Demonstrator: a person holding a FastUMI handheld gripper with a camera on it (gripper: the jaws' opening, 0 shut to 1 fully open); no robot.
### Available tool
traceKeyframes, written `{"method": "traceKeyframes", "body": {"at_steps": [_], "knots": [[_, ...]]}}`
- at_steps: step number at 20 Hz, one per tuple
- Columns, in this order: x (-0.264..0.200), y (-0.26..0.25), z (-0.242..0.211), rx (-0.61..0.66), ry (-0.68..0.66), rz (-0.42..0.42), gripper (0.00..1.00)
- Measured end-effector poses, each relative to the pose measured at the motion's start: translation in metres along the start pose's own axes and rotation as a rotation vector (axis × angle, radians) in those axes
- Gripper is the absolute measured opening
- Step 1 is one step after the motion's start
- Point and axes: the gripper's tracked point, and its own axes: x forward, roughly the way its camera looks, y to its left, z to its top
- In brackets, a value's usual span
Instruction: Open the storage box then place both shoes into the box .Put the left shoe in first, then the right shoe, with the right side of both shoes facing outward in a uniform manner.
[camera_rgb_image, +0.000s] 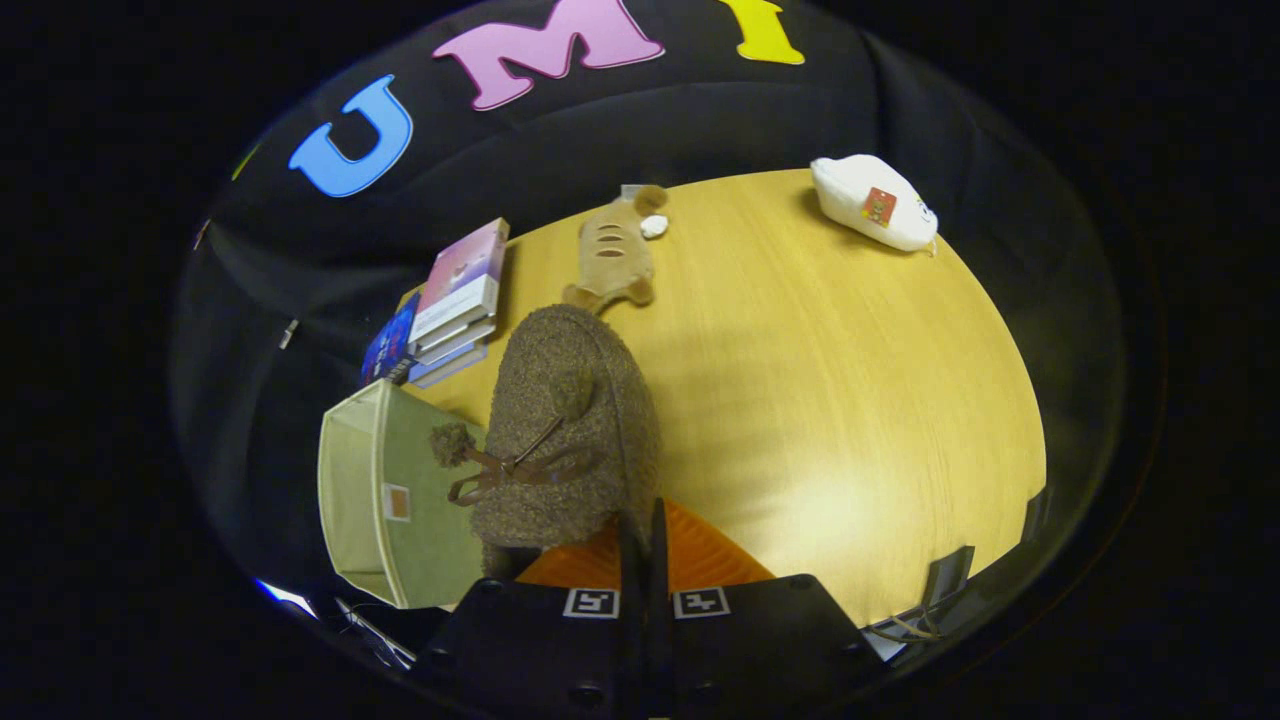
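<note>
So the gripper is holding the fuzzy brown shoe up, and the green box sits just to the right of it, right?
Not quite. The gripper view shows the green storage box to the left of the fuzzy brown shoe, not the right. The rest holds: the gripper is shut on the shoe, holding it up above the wooden table.

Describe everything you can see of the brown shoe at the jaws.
The shoe is a fuzzy brown slipper-like shoe of woolly, boucle-looking fabric, with a darker brown lace tied in a bow and a small pompom at one lace end. It hangs just ahead of the gripper, toe pointing away, its rear edge pinched between the nearly closed jaws. It sits above the wooden table, overlapping the open green storage box beside it.
</note>
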Motion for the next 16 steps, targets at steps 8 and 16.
{"method": "traceKeyframes", "body": {"at_steps": [8, 16], "knots": [[-0.013, 0.140, -0.015, -0.050, 0.012, 0.143, 0.05], [0.013, 0.241, -0.041, -0.110, 0.063, 0.188, 0.05]]}}
